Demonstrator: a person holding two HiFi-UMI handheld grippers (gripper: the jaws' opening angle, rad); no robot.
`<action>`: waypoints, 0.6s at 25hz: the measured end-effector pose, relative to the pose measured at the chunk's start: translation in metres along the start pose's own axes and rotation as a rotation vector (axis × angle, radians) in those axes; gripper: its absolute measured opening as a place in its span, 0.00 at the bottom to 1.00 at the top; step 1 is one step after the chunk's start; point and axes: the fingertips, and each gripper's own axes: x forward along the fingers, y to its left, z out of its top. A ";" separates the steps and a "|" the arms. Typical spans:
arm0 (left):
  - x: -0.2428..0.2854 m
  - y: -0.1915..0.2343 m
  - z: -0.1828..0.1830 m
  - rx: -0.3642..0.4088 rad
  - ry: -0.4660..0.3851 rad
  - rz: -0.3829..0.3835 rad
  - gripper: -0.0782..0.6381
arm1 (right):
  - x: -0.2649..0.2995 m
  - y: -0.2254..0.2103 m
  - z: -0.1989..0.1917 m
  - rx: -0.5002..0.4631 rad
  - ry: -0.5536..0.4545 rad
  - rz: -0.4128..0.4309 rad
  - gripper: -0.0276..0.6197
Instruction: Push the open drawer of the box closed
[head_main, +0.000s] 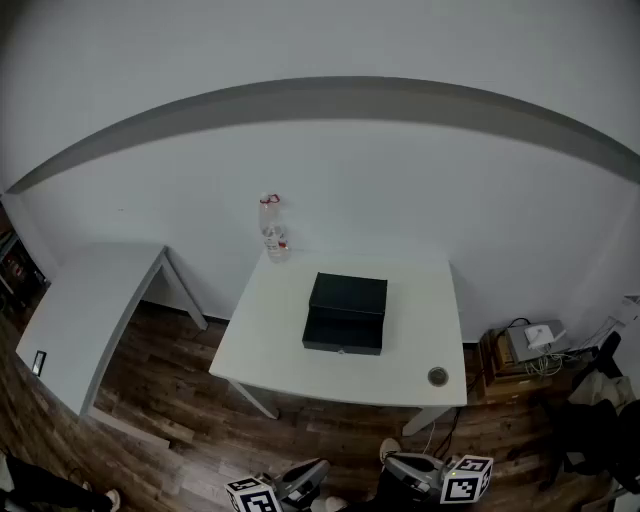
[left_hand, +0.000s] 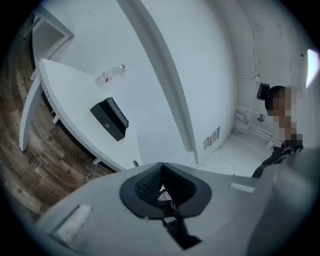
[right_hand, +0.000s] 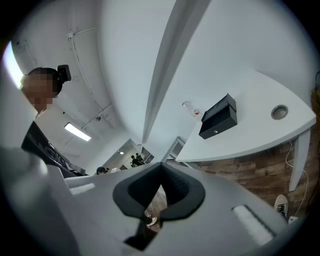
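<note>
Approach step, seemingly: left tongs (left_hand: 161, 171) and right tongs (right_hand: 161, 174) are closed, empty, at frame bottom; next, reach the open drawer (head_main: 343, 338) of the box (head_main: 348, 293).

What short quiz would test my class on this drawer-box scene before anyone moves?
1. True or false: the drawer of the black box sticks out toward the person.
2. What stands at the far edge of the table? A: a mug. B: a plastic bottle. C: a lamp.
3. Fill in: the left gripper and the right gripper are both away from the table, with jaws ____ and nothing between them.

Key: 1 true; 2 B; 3 shut.
</note>
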 end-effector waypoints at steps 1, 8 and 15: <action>0.000 0.001 0.001 0.000 0.000 0.001 0.11 | 0.001 -0.001 0.000 0.000 0.002 -0.001 0.04; 0.002 0.003 0.001 -0.004 -0.002 0.002 0.11 | 0.003 -0.004 0.000 -0.002 0.011 0.000 0.04; 0.005 0.004 -0.001 -0.013 -0.003 -0.004 0.11 | 0.000 -0.004 0.003 -0.008 -0.001 -0.001 0.04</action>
